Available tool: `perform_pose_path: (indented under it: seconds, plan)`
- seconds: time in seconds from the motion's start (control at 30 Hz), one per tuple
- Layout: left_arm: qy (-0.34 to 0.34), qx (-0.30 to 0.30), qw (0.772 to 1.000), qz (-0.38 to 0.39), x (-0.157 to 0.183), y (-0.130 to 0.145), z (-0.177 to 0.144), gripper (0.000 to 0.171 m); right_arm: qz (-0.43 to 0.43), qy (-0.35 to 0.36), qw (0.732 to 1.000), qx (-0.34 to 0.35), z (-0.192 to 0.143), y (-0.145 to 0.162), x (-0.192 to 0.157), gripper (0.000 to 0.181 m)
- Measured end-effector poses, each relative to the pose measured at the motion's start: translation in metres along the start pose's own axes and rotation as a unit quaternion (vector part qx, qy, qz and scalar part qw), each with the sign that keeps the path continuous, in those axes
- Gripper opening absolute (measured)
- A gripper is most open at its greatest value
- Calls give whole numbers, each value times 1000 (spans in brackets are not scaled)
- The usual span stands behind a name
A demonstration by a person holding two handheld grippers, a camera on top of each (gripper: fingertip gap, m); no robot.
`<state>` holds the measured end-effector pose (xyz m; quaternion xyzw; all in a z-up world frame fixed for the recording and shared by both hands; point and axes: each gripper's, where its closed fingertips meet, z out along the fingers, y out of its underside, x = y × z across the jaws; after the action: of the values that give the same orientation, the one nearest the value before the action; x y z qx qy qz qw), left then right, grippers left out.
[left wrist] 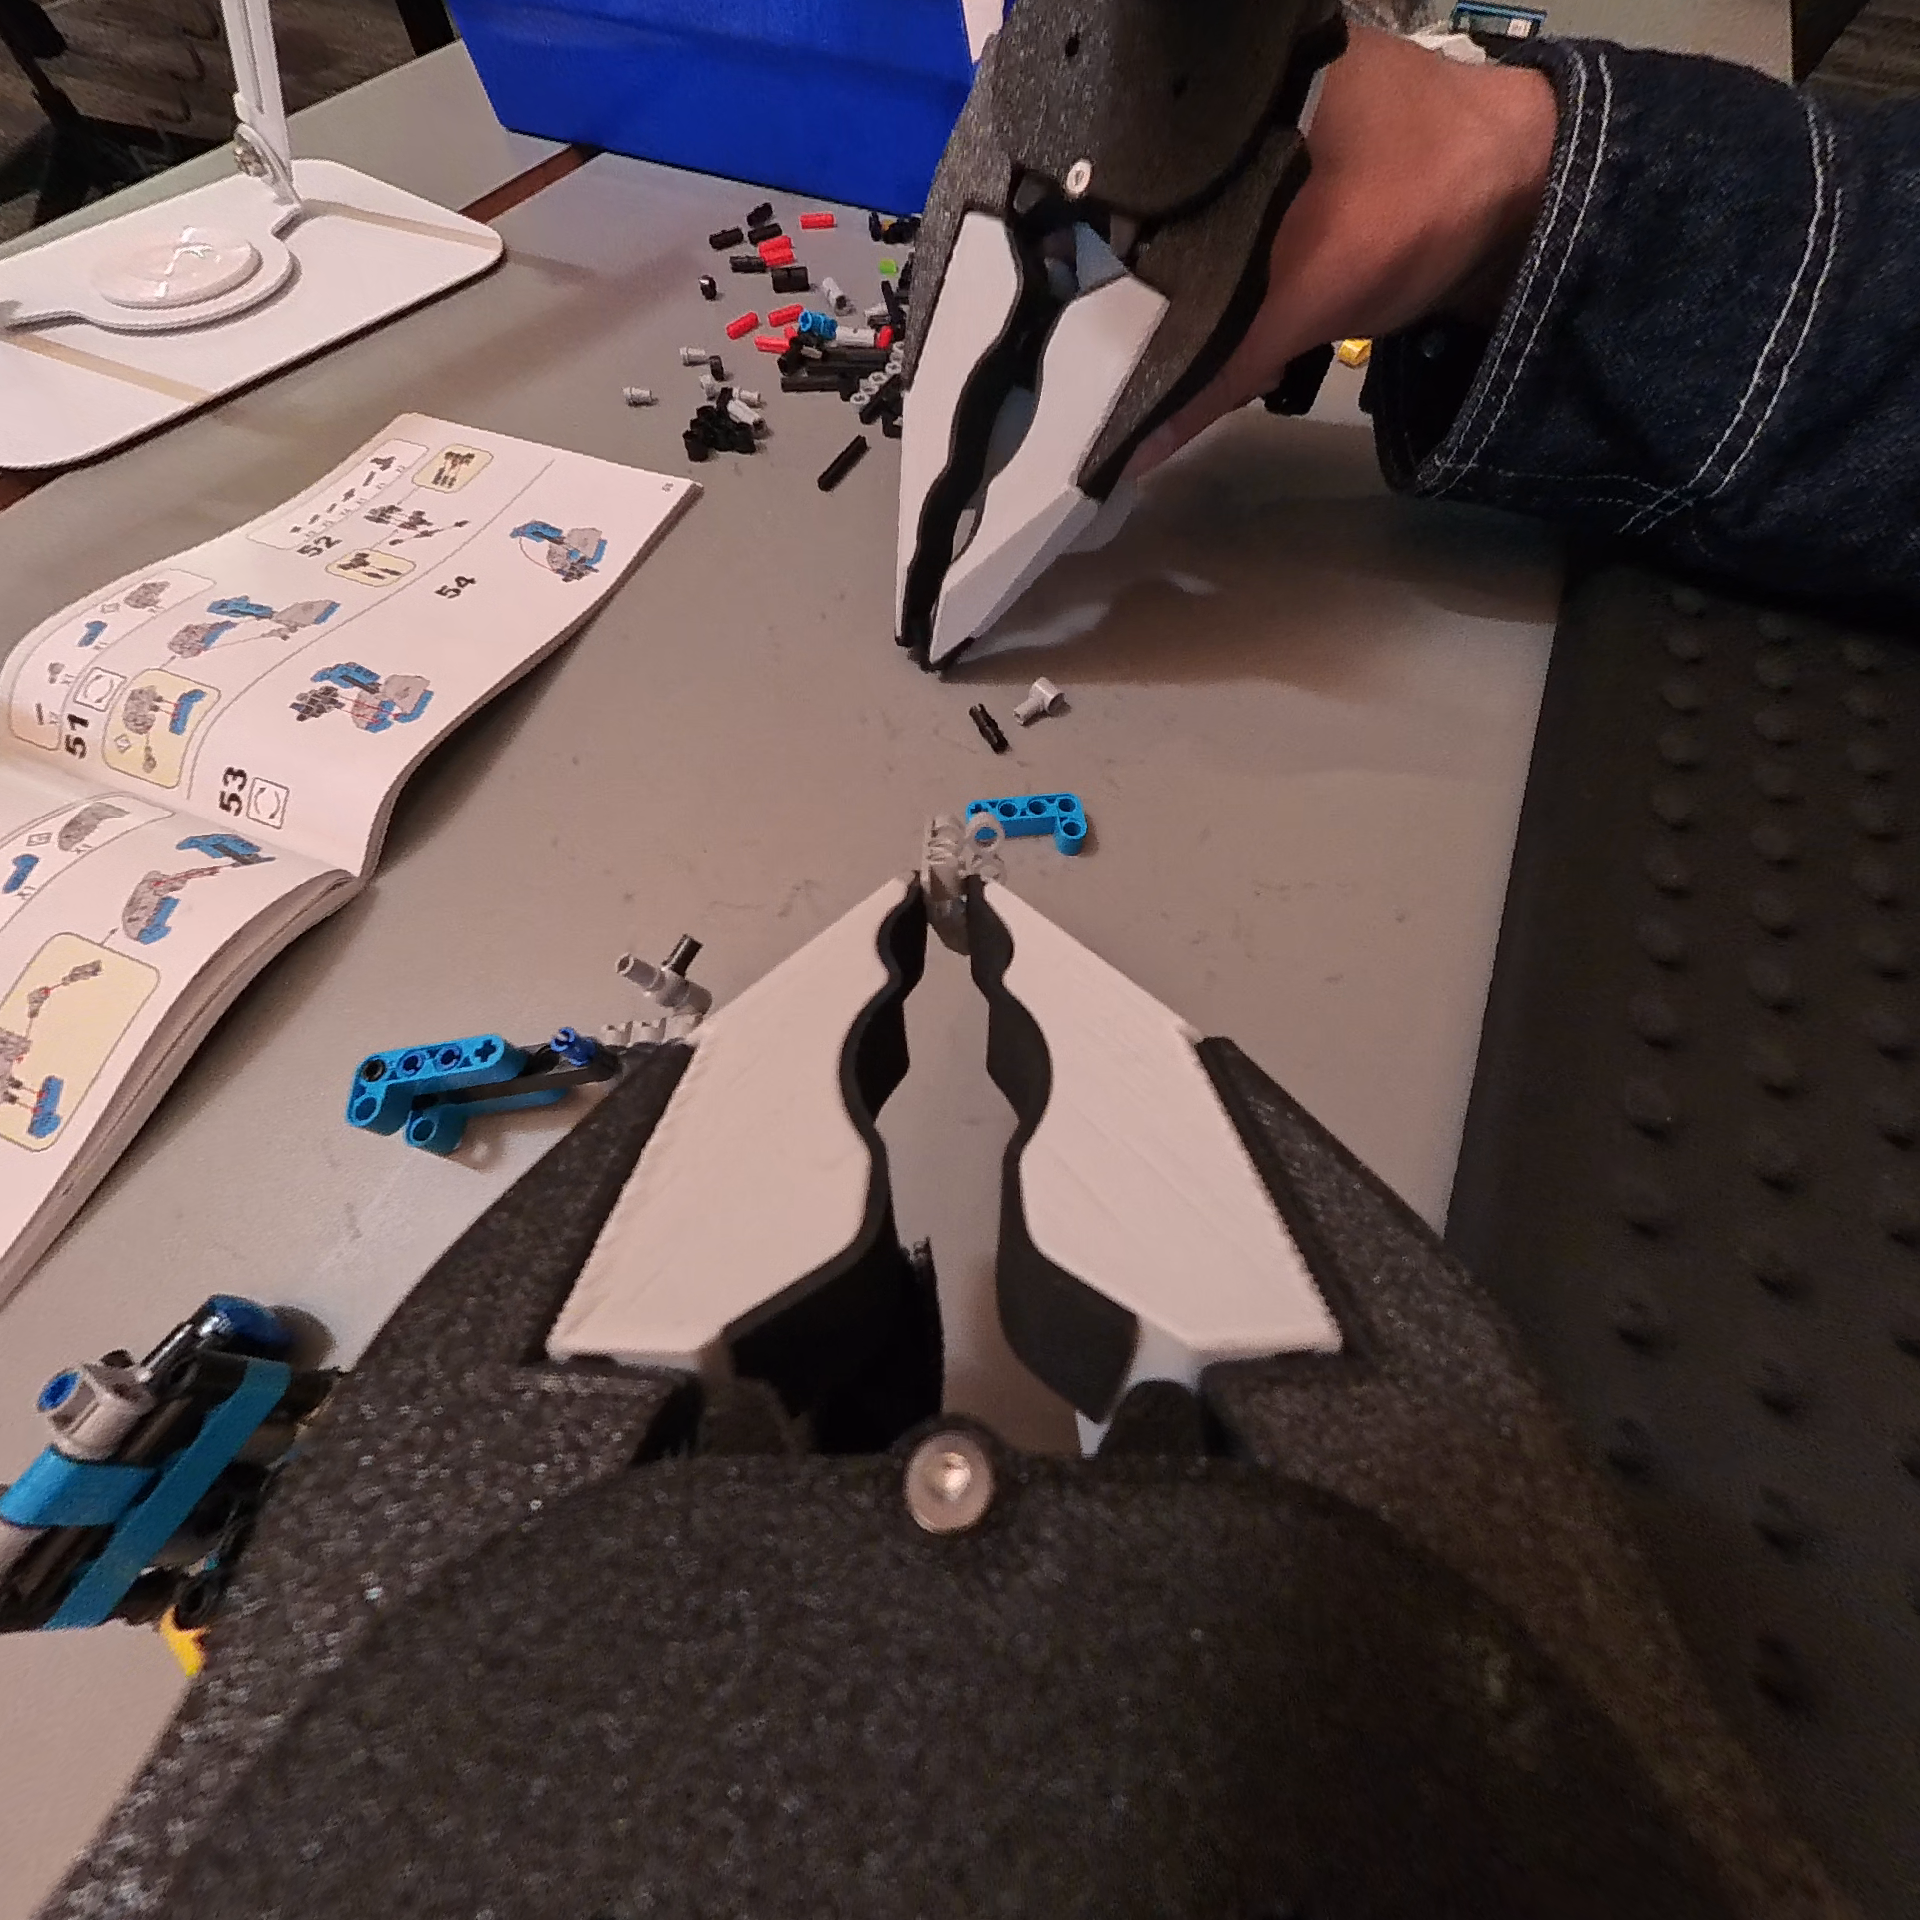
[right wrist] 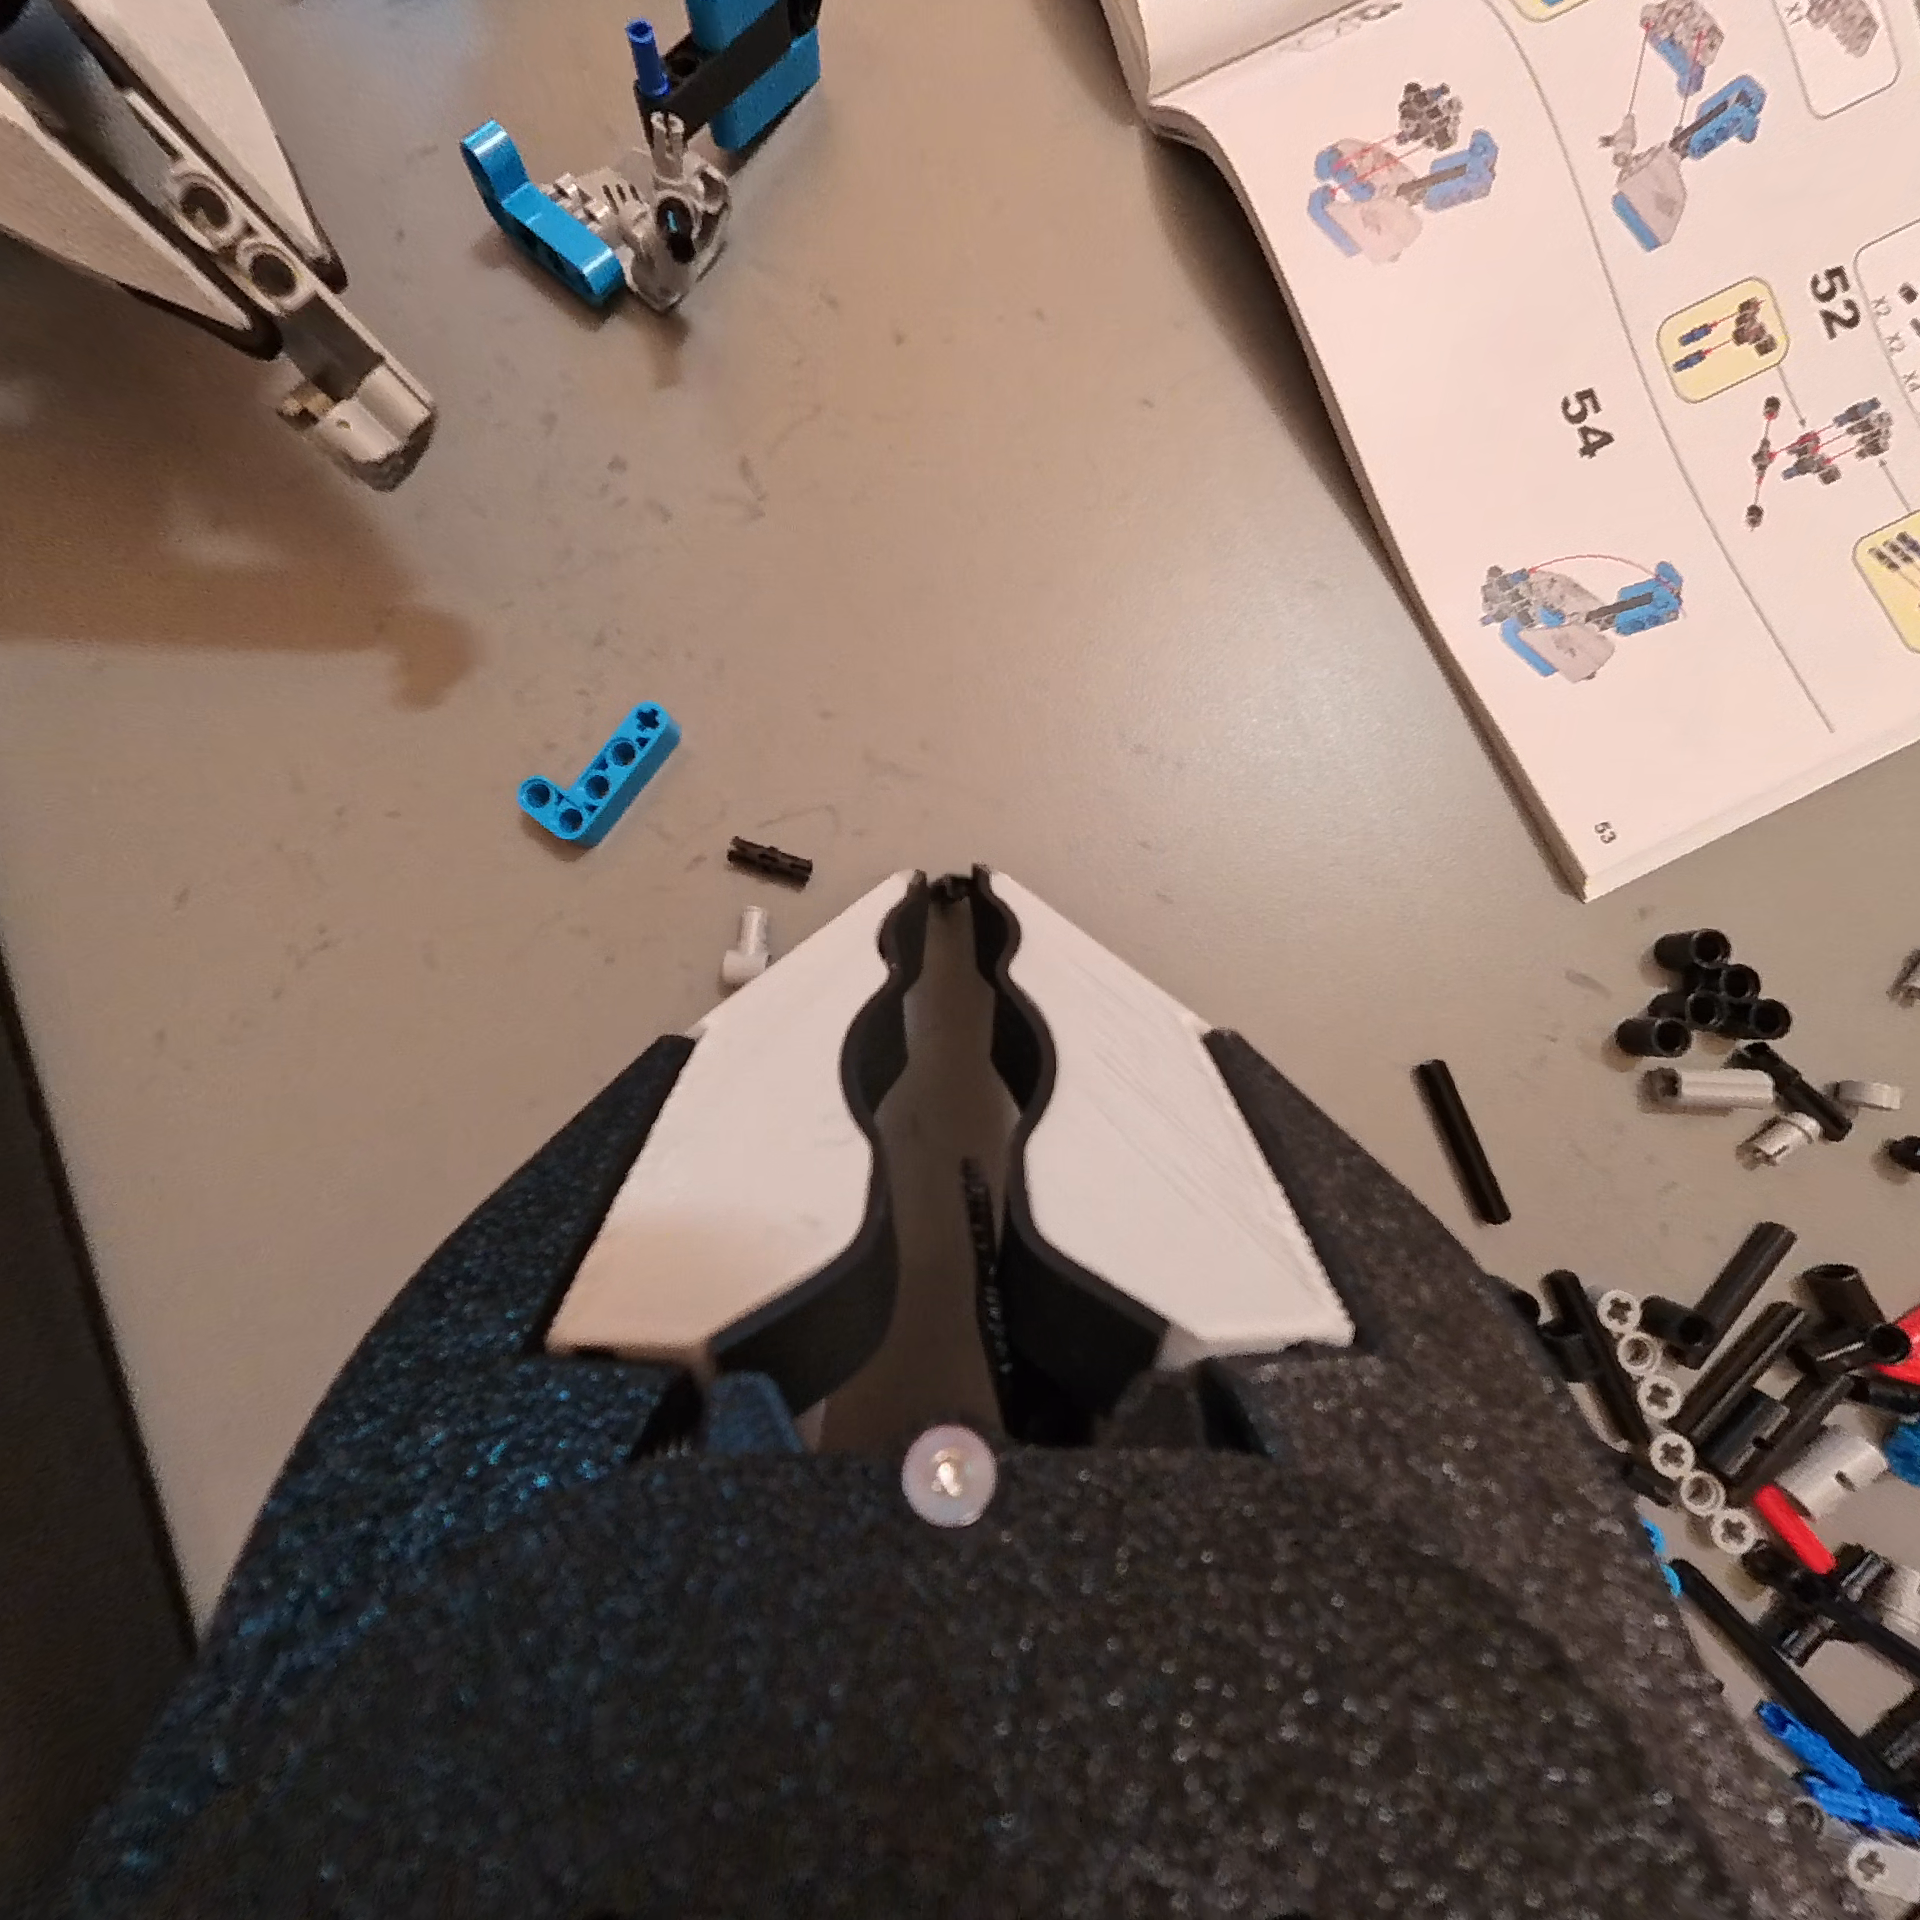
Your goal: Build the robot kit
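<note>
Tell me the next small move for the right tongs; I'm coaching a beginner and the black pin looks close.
Probably open the right tongs a little and slide them left, as their own view shows it, over the black pin. Their tips are shut and low at the table, the pin lies loose just beside them, and the left tongs grip a grey piece.

I see a flat grey table [left wrist: 727,675] with a scuffed top. On it lie an open instruction booklet of white paper [left wrist: 312,623], a loose blue L-shaped plastic beam [right wrist: 597,774], a short black plastic pin [right wrist: 769,860] just beside a small light-grey plastic connector [right wrist: 746,940], and a scattered heap of black, grey and red plastic pieces [left wrist: 800,332]. A blue plastic bin [left wrist: 727,94] stands at the far edge.
</note>
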<state>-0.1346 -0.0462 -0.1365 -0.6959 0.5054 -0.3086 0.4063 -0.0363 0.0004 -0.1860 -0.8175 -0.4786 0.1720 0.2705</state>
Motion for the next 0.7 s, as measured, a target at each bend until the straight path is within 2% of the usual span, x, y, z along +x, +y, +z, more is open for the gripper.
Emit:
perform_pose_path:
  seconds: [0.37,0.47,0.6,0.7]
  plan:
    - [1,1,1000,-1,0,0,0,7,9,5,1000,-6,-4,6,4,4]
    - [-3,15,1000,-21,-5,-4,-3,7,-16,-7,998,65,-17,-22,-7,4]
    - [29,42,997,-53,-3,-12,-9,7,-63,-57,980,181,-39,-69,-45,4]
    - [22,26,999,-35,-2,-7,-5,7,-109,-54,976,181,-30,-82,-68,4]
